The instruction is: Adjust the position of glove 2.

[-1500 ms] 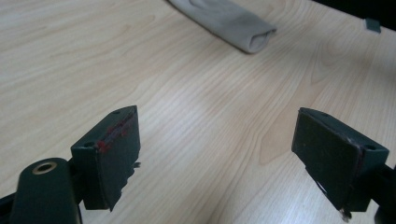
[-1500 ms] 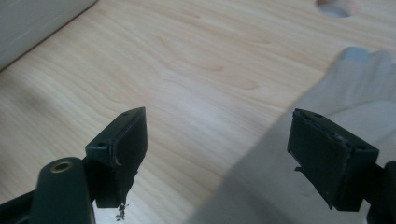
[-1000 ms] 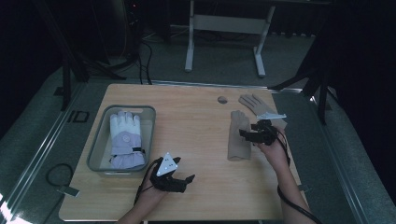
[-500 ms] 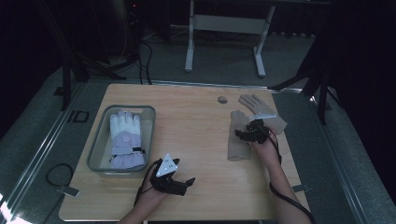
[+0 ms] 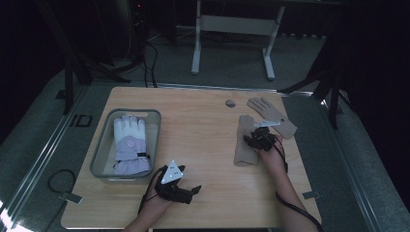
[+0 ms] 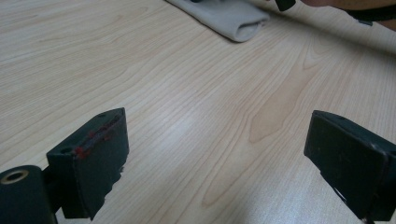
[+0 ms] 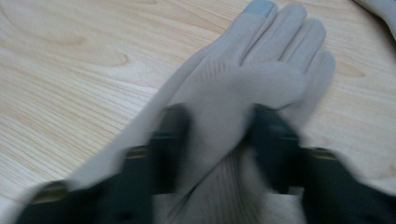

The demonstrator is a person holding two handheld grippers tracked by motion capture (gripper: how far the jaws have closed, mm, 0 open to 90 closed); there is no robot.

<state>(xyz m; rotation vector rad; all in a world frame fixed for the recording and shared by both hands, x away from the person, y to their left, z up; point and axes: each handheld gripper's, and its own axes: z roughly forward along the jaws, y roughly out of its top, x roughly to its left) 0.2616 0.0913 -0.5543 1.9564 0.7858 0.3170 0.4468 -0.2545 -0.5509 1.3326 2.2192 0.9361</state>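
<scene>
Right gripper view blurred, right tongs seemingly pinching beige glove, cuff cropped

a beige knit glove lies flat on the table's right side, fabric bunched mid-palm.

Only legible marking: black "ID" lettering on the grey floor strip beside the light wooden table, well off to the far left of the left gripper, past the clear plastic bin. The round emblem on the white-and-lavender padded glove in that bin is too small to read. Nothing else carries text.
</scene>
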